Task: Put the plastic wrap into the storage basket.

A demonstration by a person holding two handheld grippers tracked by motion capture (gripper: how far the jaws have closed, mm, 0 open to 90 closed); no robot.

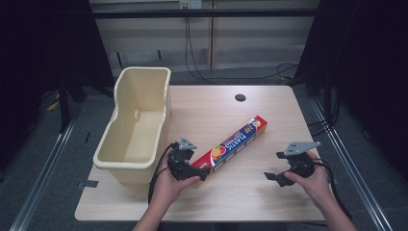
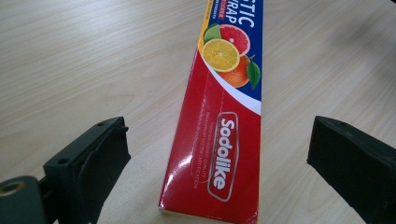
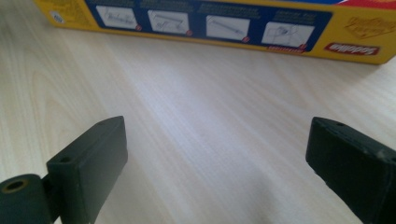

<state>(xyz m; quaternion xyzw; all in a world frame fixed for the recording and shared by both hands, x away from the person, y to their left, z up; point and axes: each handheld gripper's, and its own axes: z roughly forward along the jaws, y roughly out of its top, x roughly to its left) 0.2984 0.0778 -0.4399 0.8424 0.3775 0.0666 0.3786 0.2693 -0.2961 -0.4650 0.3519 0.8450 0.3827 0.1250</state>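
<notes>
The near end of the long, shiny cardboard box [image 1: 234, 141] of plastic wrap is hidden behind the left gripper [image 1: 201, 174] from above, and its far end is cut off in the left gripper view. The left gripper has its jaws spread wide on both sides of that near end and does not touch it, while the right gripper [image 1: 273, 166], near the right, is wide open over bare pale wood table [image 1: 211, 110]. The box lies slanted in the middle, right of a smooth cream plastic tub [image 1: 136, 125].
</notes>
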